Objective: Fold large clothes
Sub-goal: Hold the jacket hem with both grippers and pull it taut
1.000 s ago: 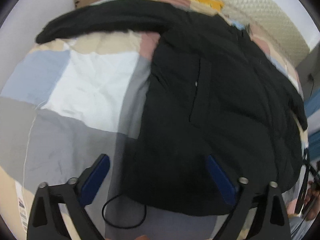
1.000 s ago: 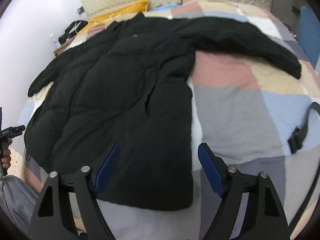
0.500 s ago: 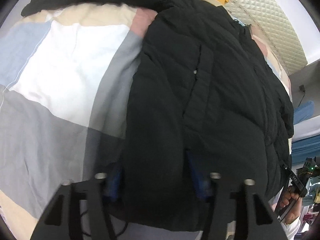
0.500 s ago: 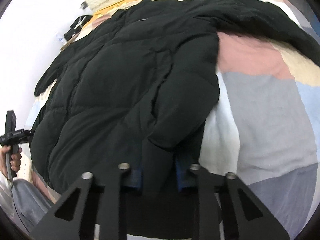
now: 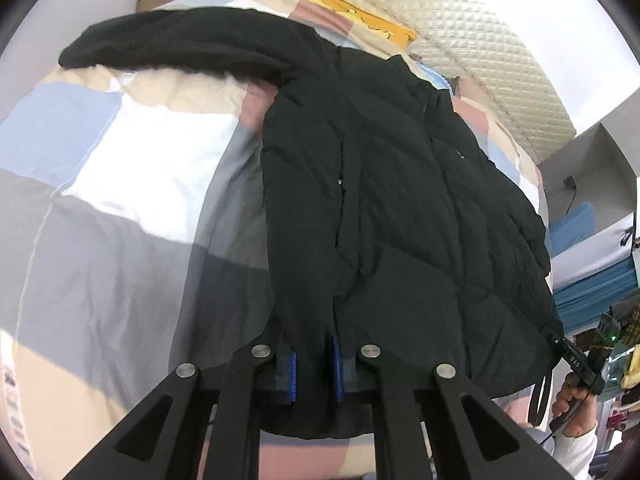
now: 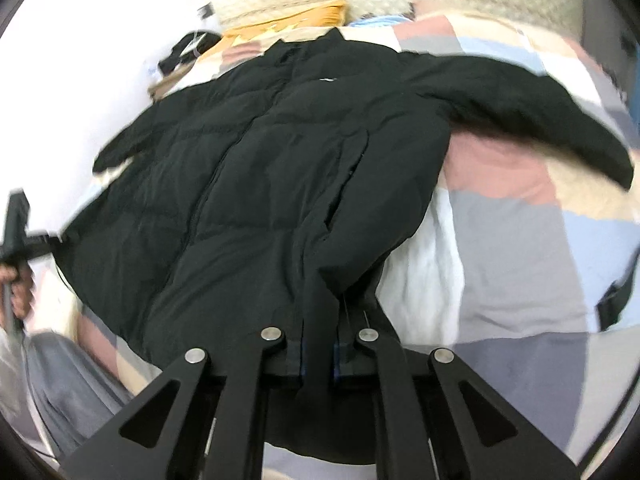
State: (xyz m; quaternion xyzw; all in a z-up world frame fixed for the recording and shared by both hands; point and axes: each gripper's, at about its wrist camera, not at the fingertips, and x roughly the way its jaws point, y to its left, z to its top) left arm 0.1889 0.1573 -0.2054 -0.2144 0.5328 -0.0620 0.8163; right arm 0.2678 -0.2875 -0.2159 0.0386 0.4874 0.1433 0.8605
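Note:
A large black puffer jacket (image 5: 392, 200) lies spread on a patchwork bed, front up, sleeves stretched out to both sides; it also fills the right wrist view (image 6: 280, 168). My left gripper (image 5: 314, 368) is shut on a pinch of the jacket's hem near its left corner. My right gripper (image 6: 318, 364) is shut on a pinch of the hem near the right corner. Both lift the hem slightly off the bed. One sleeve (image 5: 172, 44) runs out to the left, the other sleeve (image 6: 540, 108) out to the right.
The patchwork bedspread (image 5: 120, 184) covers the bed, with a quilted cream headboard (image 5: 480, 40) and a yellow pillow (image 5: 344, 4) at the far end. A black strap with buckle (image 6: 612, 300) lies on the bed at right. The other hand-held gripper shows at each view's edge.
Both grippers went from open above the hem to shut on it, then pulled the hem up and back toward me, bunching the fabric between the fingers.

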